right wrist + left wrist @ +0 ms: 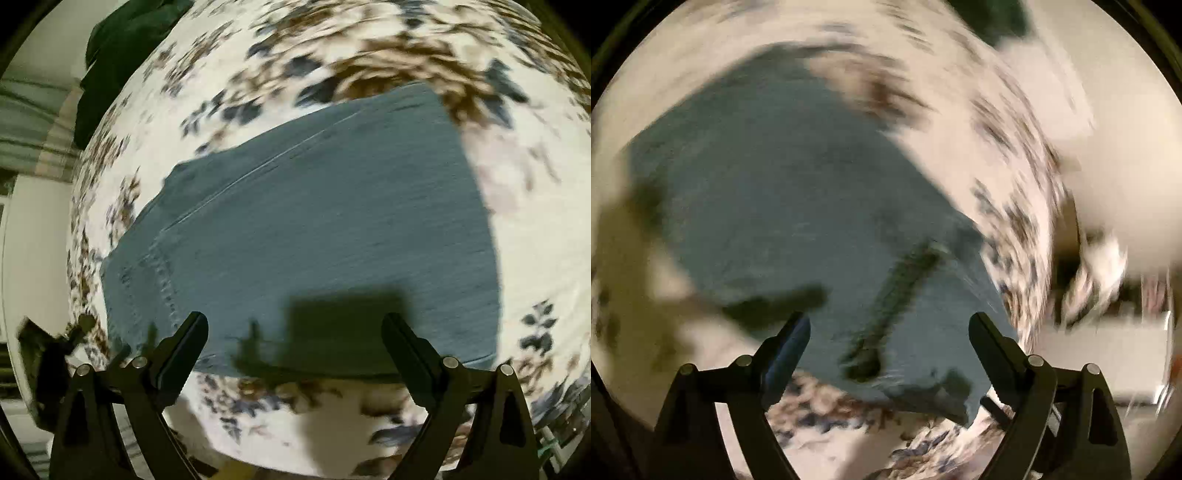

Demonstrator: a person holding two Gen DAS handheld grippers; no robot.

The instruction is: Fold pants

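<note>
Floral bedspread (pixel 369 48) carries the blue pants (pixel 314 221), lying flat in a folded rectangle. Both my left gripper (pixel 890 325) and right gripper (pixel 295 325) hover over its near edge, jaws spread, empty — I'd pinch both near corners evenly, then fold across.

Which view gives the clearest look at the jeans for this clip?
Right wrist: the jeans lie folded on the floral bedspread, seams and stitching readable, nearly all in frame. The left wrist view shows them badly motion-blurred, with no detail.
</note>
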